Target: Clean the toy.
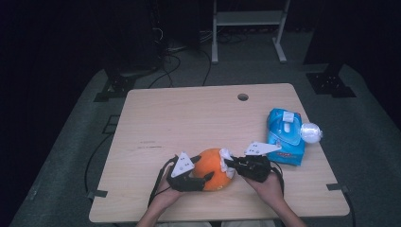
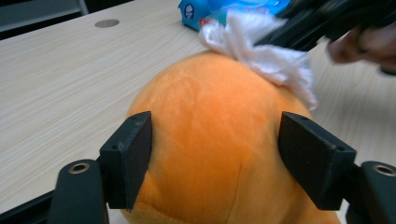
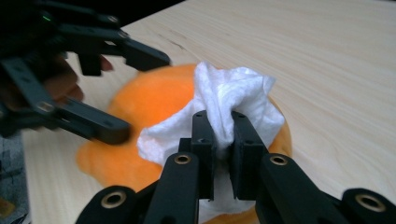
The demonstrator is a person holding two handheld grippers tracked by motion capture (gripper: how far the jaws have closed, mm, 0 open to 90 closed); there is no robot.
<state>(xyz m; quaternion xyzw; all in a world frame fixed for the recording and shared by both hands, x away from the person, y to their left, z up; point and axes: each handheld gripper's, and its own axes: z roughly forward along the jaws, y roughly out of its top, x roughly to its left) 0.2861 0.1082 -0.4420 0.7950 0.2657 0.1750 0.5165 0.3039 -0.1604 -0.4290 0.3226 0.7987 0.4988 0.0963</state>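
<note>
An orange plush toy [image 1: 210,165] lies near the table's front edge. My left gripper [image 1: 205,178] holds it from the left, one black jaw pressed on each side of its round body [image 2: 210,116]. On top of the toy rests a crumpled white wipe [image 1: 226,157], and my right gripper [image 1: 231,163] comes in from the right, shut on it. In the right gripper view the two jaws [image 3: 224,123] pinch a fold of the wipe [image 3: 233,88] against the orange toy [image 3: 154,102]. The wipe [image 2: 261,51] sits on the toy's far upper side in the left gripper view.
A blue pack of wet wipes [image 1: 285,137] lies at the table's right edge with a pale round object [image 1: 311,132] beside it. The wooden table [image 1: 189,113] has a cable hole [image 1: 243,97] near its far edge. Stands and cables occupy the floor beyond.
</note>
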